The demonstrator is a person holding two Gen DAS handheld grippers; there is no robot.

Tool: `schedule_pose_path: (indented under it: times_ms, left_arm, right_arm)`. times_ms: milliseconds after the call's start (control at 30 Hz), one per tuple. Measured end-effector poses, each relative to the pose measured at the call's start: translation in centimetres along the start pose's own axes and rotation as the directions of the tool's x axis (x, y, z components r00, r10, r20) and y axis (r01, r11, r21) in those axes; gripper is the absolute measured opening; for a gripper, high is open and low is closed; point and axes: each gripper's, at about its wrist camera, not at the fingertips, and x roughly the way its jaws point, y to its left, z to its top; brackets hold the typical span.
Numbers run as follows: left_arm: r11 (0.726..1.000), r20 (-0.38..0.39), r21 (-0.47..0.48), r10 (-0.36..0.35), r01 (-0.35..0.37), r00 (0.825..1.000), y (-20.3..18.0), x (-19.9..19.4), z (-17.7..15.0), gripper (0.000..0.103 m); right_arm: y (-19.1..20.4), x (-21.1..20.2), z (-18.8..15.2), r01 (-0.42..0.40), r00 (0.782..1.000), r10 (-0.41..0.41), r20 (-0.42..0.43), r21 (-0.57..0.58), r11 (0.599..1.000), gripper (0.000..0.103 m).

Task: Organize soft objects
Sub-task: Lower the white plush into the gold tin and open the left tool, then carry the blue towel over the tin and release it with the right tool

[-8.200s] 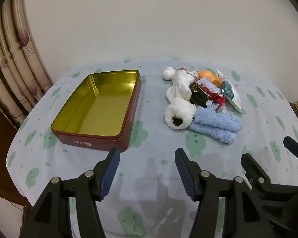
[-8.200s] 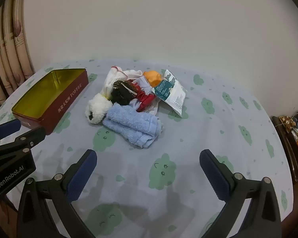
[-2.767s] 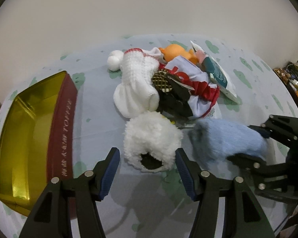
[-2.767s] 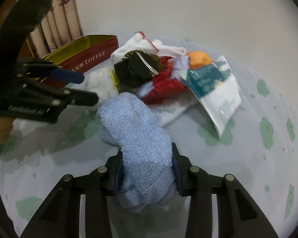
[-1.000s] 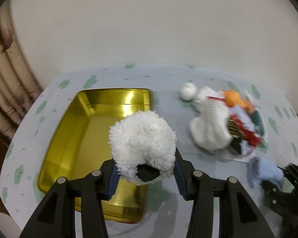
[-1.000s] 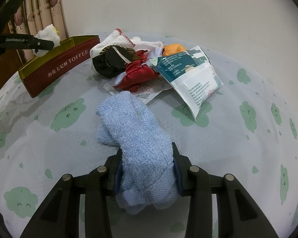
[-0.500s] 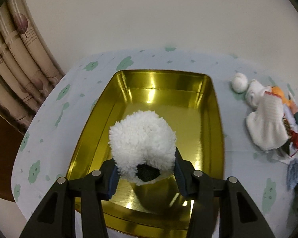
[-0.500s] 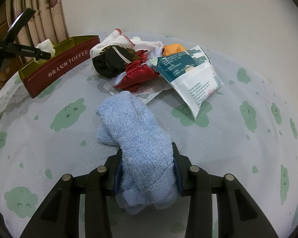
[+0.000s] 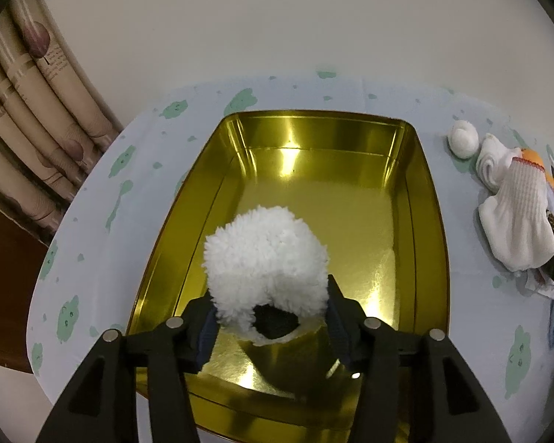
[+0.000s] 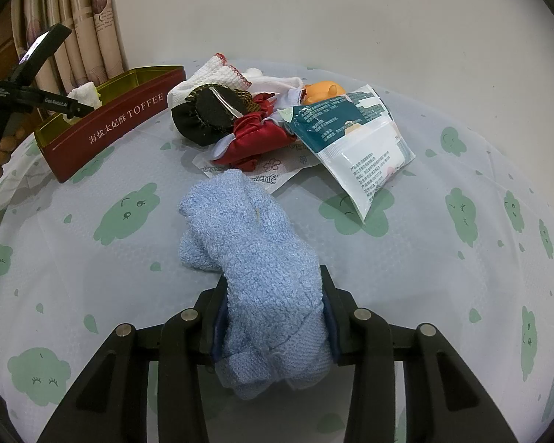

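Left wrist view: my left gripper [image 9: 269, 323] is pinching the fluffy white plush sock [image 9: 266, 258], holding it inside the gold-lined rectangular toffee tin [image 9: 417, 199] near its front end. My right gripper [image 10: 273, 323] is clamping the light blue terry sock [image 10: 255, 258] over the counter [image 10: 443, 277], which is wearing a pale cloth with green cloud faces. Beyond it, a heap is lying: a white ribbed sock [image 9: 517, 217], red satin cloth [image 10: 255, 136] and a teal-and-white packet [image 10: 354, 140].
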Motion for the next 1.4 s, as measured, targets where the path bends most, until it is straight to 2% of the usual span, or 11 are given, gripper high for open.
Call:
schedule_pose_path:
  times_ms: [200,433,700,900,1167,1400]
  left_arm:
    - [1.0,0.0,-0.004,0.001,-0.001,1.0,0.3,-0.1,0.1,0.059]
    - [1.0,0.027,-0.007,0.006,-0.006,1.0,1.0,-1.4,-0.1,0.059]
    - [0.999,0.06,-0.038,0.006,-0.003,0.998,2.6,-3.2,-1.3,0.059]
    - [0.997,0.099,-0.08,0.006,0.002,0.995,4.5,-4.7,-2.1,0.059]
    - [0.989,0.141,-0.138,0.065,-0.045,0.988,6.6,-5.3,-3.3,0.059]
    - [0.983,0.171,-0.16,0.12,-0.092,0.978,8.3,-5.3,-4.2,0.059]
  right_arm:
    - [0.0,0.0,0.0,0.0,1.0,0.0,0.0,0.001,1.0,0.038]
    - [0.0,0.0,0.0,0.001,1.0,-0.001,0.001,0.001,1.0,0.038]
    - [0.0,0.0,-0.1,-0.004,1.0,0.004,0.0,0.012,1.0,0.038]
    - [0.0,-0.2,0.0,-0.004,1.0,0.005,-0.004,0.053,0.999,0.033]
    - [0.9,-0.3,1.1,0.027,0.999,-0.024,-0.03,0.09,0.996,0.03]
    - [2.9,-1.8,2.9,0.02,1.0,-0.02,-0.007,0.058,0.998,0.03]
